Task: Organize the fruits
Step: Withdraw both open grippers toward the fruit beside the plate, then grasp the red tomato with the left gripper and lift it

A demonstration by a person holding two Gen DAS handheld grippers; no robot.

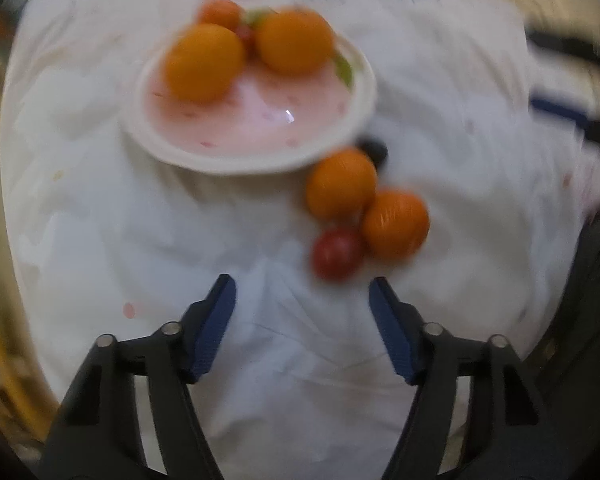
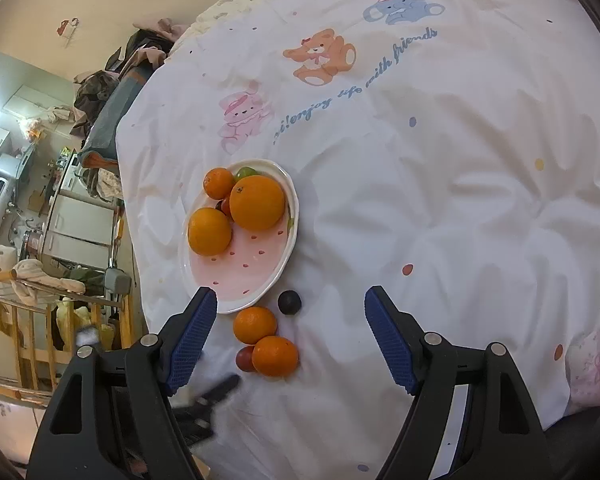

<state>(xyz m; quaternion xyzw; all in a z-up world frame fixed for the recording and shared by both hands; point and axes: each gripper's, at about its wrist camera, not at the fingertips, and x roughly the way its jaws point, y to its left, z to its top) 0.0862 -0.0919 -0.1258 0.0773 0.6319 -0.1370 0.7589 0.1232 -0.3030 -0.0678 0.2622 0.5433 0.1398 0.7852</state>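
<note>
A pink plate [image 2: 256, 276] with a white rim [image 1: 260, 162] lies on a white quilt. It holds three oranges [image 2: 257, 207] [image 1: 204, 62], a small red fruit and a green fruit. Beside the plate on the quilt lie two oranges [image 2: 255, 325] [image 1: 341, 184], a red fruit [image 1: 336, 254] [image 2: 245, 359] and a dark plum [image 2: 289, 302] [image 1: 374, 151]. My left gripper [image 1: 302, 290] is open and empty, just short of the red fruit. My right gripper [image 2: 290, 300] is open and empty, above the loose fruit. The left view is blurred.
The quilt [image 2: 440, 200] carries cartoon bears and blue lettering. Its left edge drops off to a wooden rail [image 2: 24, 308] and a cluttered room below. The other gripper shows as a dark blur in the right wrist view [image 2: 214, 394].
</note>
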